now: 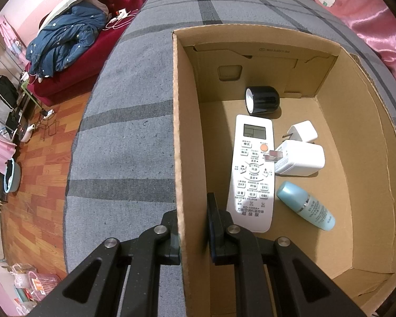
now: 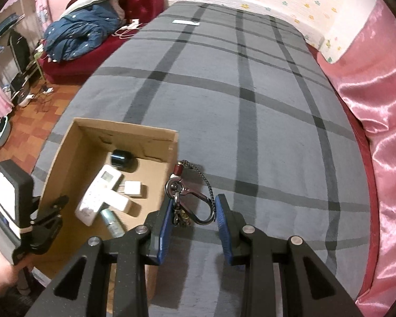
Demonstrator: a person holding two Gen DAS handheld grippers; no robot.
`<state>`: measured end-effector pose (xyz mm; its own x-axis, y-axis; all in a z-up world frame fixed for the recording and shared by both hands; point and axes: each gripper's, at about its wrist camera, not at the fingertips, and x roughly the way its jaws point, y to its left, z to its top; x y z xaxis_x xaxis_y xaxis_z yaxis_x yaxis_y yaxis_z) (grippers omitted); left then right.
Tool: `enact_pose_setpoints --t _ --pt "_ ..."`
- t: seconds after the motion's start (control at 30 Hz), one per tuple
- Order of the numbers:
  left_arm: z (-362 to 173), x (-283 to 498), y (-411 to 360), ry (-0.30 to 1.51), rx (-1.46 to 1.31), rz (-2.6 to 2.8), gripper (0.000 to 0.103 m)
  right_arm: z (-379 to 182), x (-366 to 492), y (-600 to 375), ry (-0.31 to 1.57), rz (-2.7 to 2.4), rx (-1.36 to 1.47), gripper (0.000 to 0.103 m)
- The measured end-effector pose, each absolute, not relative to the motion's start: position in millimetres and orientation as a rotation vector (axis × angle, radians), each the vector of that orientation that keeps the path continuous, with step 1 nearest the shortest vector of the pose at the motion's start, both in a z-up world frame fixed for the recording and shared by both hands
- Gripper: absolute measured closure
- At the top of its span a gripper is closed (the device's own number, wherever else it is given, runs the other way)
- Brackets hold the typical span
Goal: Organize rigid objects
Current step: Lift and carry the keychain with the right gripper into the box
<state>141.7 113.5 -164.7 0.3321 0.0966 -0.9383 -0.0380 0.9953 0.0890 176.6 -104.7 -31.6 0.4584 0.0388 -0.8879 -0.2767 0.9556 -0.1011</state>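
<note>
An open cardboard box [image 1: 367, 142] lies on the grey plaid bed. It holds a white remote [image 1: 252, 171], a black cylinder [image 1: 262, 99], two white chargers [image 1: 301, 158] and a teal bottle [image 1: 306, 206]. My left gripper [image 1: 191, 211] is shut on the box's left wall [image 1: 182, 132]. In the right wrist view the box [image 2: 66, 153] is at the left. A key bunch with a carabiner and chain [image 2: 190, 198] lies on the bed just right of the box. My right gripper [image 2: 194, 211] is open around the keys.
The grey plaid bedspread [image 2: 250, 105] stretches ahead. A small white strip [image 2: 186, 22] lies at its far end. Pink satin bedding [image 2: 382, 132] runs along the right. A red sofa with a blue quilt [image 2: 76, 37] stands to the left over a wood floor.
</note>
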Motion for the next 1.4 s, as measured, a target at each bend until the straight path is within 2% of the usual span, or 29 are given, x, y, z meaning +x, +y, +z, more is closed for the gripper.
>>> enact_pose_setpoints --t 0.43,1.4 --pt "-165.0 141.9 113.3 1.230 0.052 0.087 0.089 -50.6 163.2 -37.9 1.102 0.300 -0.274 0.070" --pt "-165.1 141.5 114.0 1.229 0.045 0.085 0.089 -175.7 164.5 7.1 1.289 0.306 -0.249 0.069"
